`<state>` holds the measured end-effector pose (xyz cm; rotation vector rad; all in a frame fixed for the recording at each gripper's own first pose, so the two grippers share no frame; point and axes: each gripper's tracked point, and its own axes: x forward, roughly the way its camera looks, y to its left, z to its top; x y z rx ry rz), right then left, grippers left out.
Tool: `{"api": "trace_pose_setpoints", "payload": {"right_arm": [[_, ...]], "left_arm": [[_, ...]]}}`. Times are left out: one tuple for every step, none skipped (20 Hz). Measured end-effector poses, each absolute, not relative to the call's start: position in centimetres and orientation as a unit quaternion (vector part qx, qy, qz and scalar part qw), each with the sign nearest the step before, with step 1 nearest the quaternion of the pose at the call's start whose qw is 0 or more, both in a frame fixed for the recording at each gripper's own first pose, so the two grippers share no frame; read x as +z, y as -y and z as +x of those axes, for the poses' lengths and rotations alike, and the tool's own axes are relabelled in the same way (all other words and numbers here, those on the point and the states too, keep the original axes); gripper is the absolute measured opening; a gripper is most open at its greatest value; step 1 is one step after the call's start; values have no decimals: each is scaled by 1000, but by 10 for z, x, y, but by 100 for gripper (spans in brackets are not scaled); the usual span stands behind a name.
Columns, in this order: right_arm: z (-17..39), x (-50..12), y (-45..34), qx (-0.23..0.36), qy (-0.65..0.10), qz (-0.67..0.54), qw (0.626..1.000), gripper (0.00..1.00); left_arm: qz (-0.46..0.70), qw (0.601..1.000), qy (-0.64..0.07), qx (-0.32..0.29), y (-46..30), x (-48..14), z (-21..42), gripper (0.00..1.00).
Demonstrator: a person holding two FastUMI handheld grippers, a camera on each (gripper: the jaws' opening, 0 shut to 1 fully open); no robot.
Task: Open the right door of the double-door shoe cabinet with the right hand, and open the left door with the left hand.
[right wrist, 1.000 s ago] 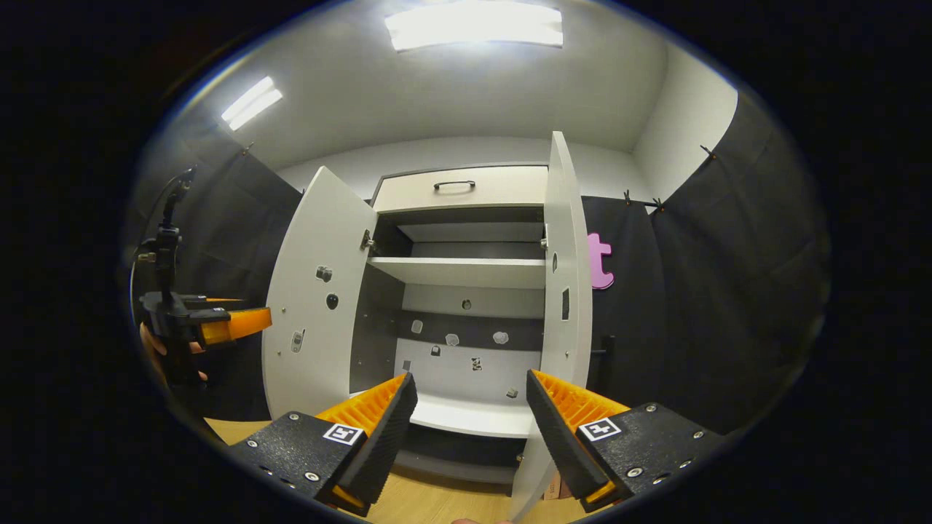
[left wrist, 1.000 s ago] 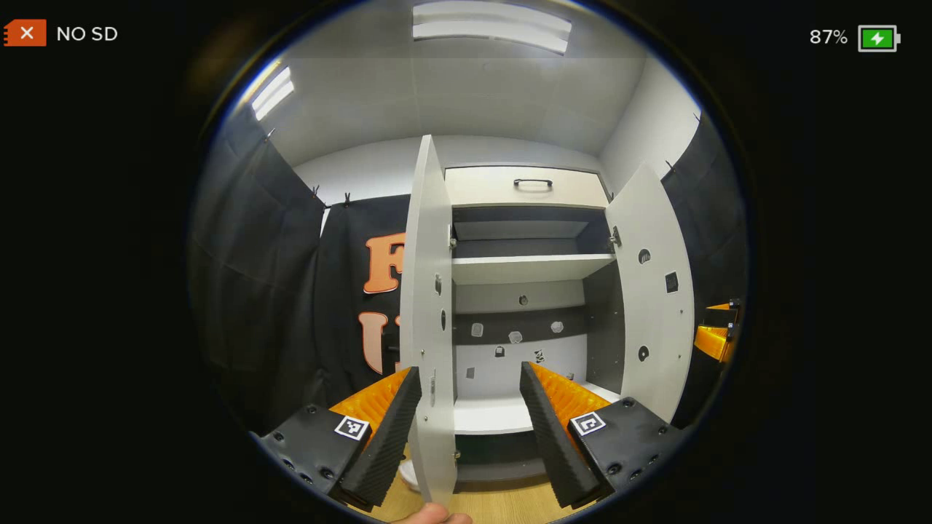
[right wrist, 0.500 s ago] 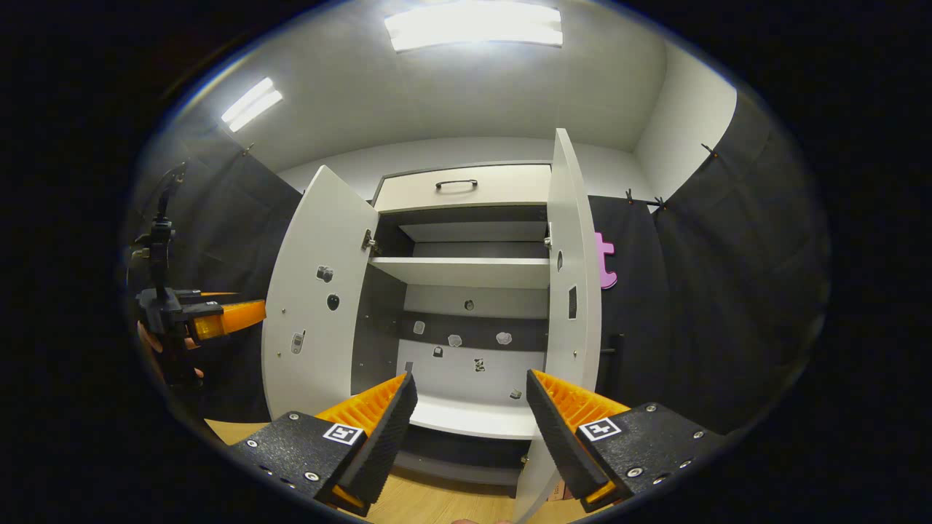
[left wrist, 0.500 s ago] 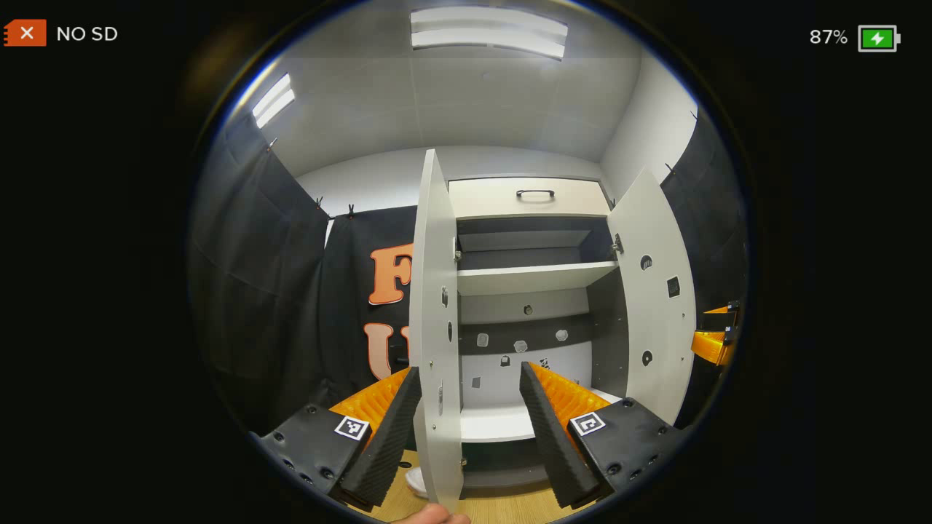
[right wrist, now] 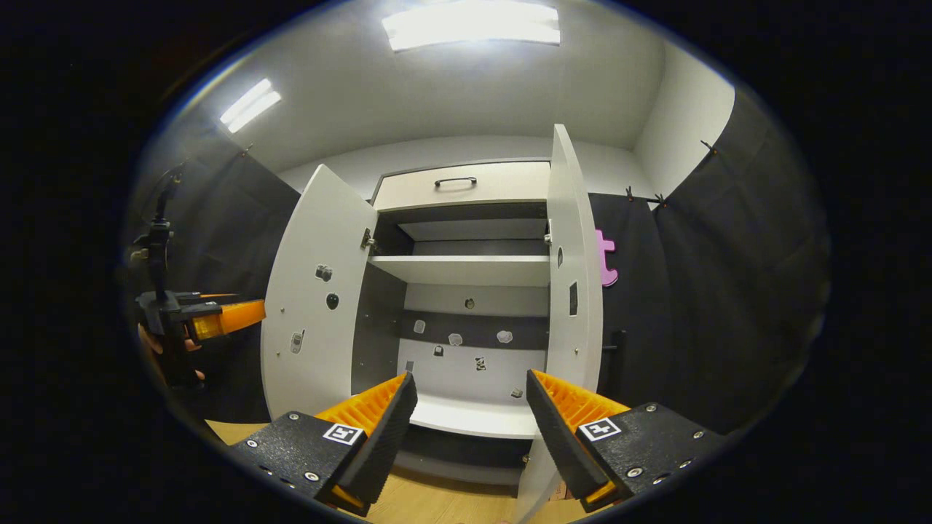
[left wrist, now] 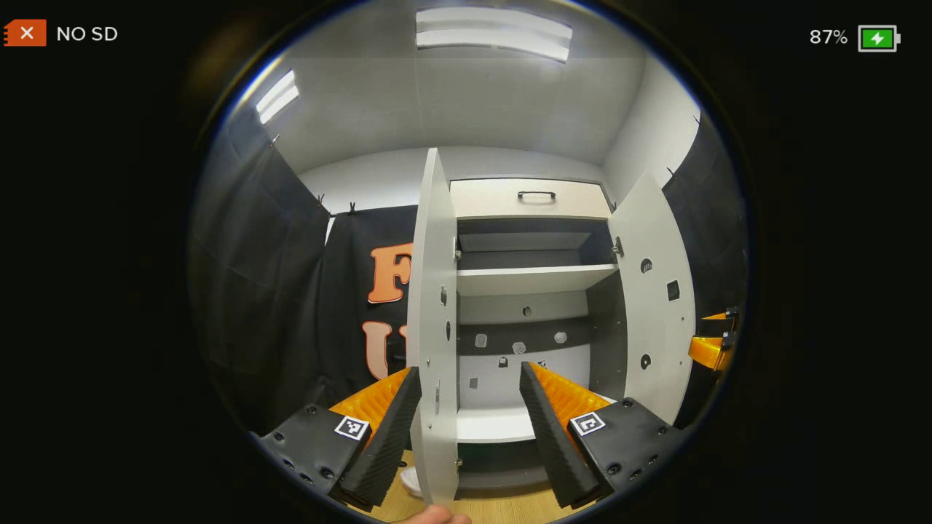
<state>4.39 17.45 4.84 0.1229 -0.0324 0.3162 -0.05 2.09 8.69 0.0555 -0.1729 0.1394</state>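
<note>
Left gripper view: left door (left wrist: 434,320) edge-on ahead.

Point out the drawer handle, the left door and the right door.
drawer handle (right wrist: 456,181), right gripper view, middle of the bar.
left door (right wrist: 317,291), right gripper view, inner face.
right door (left wrist: 655,291), left gripper view, inner face.

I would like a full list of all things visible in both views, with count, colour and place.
Shoe cabinet: 1, white with dark inside, centre, against the wall.
Doors: 2, white, both swung open; left door, right door.
Drawer: 1, cream, black handle, top of cabinet.
Shelves: 2, white, inside; upper shelf, bottom shelf.
Floor: wooden, below.
Ceiling lights: 2, white.
Left gripper: 1, open.
Right gripper: 1, open.
</note>
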Motion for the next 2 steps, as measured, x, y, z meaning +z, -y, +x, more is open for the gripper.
{"api": "trace_pose_setpoints", "payload": {"right_arm": [[43,48,-174,158,17,61,985,92],[43,48,-174,157,18,61,986,92]], "left_arm": [[28,993,88,69,-21,87,-1,82],[29,993,89,68,-20,88,-1,82]]}}
